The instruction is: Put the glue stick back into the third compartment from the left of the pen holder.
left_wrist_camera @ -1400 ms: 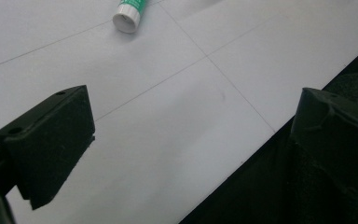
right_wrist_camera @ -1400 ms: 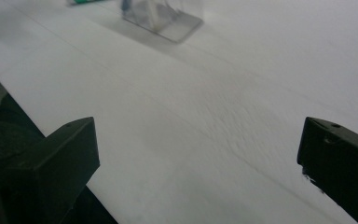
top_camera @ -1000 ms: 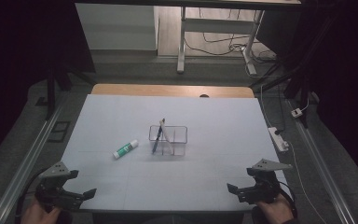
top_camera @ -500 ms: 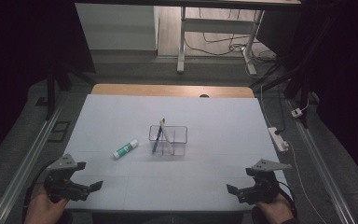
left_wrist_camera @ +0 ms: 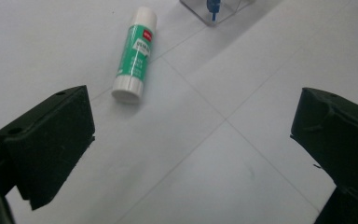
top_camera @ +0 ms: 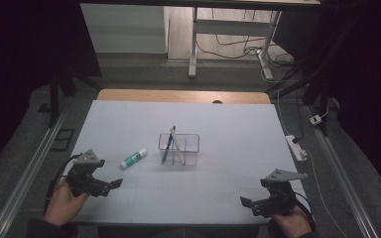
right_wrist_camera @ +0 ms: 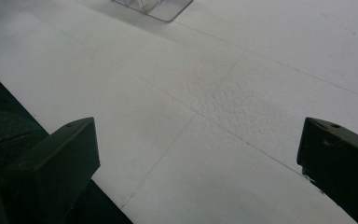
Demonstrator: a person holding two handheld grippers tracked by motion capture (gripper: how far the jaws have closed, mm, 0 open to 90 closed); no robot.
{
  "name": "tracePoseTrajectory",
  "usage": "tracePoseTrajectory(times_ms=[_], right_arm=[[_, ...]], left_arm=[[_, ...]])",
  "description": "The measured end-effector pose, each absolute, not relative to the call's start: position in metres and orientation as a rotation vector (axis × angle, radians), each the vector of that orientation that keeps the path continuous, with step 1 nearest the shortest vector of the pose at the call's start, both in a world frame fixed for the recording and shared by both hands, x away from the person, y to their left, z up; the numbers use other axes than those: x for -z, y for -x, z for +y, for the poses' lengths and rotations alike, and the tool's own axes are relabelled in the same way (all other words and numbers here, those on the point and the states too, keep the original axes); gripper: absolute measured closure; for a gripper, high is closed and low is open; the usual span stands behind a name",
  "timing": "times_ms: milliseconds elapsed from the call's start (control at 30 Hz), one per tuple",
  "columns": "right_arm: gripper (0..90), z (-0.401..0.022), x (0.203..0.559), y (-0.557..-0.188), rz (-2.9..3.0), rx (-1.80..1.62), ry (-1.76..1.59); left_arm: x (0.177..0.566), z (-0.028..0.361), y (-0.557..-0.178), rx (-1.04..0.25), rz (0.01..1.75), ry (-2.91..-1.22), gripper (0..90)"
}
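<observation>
Two handheld grippers hover over a white table, both with jaws spread wide and holding nothing. At the near left edge, the left gripper points toward a green-and-white glue stick lying flat just ahead of it, beside a clear plastic organizer with pens standing in it. At the near right edge, the right gripper hangs well apart from both.

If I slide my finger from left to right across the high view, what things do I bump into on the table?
Left gripper → glue stick → clear organizer with a blue pen standing in it → right gripper → white power strip off the table's right edge.
</observation>
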State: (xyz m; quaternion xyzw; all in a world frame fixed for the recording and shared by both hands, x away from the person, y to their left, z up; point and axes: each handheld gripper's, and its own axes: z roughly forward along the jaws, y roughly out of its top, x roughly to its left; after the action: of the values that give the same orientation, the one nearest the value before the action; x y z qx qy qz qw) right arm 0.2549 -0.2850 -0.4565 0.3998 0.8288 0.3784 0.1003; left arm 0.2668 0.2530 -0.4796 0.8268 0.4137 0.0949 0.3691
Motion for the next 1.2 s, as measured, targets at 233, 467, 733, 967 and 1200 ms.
tracePoseTrajectory(times_ms=[233,467,733,967,1200], right_arm=[[0.0,-0.283,0.457,-0.255,2.467,-1.105,-1.171],[0.0,-0.284,0.457,-0.256,2.474,-1.106,-1.176],[0.0,-0.284,0.458,-0.256,2.484,-1.106,-1.177],[0.0,-0.284,0.458,-0.257,2.490,-1.107,-1.178],[0.0,-0.284,0.458,-0.257,2.494,-1.107,-1.179]], left_arm=[[0.481,0.243,-0.291,-0.247,1.071,-2.159,0.0],[0.483,0.234,-0.315,-0.255,1.094,-2.198,0.0],[0.487,0.224,-0.343,-0.216,1.079,-2.243,0.0],[0.495,0.212,-0.370,-0.183,1.062,-2.299,0.0],[0.503,0.199,-0.392,-0.177,1.058,-2.390,0.0]])
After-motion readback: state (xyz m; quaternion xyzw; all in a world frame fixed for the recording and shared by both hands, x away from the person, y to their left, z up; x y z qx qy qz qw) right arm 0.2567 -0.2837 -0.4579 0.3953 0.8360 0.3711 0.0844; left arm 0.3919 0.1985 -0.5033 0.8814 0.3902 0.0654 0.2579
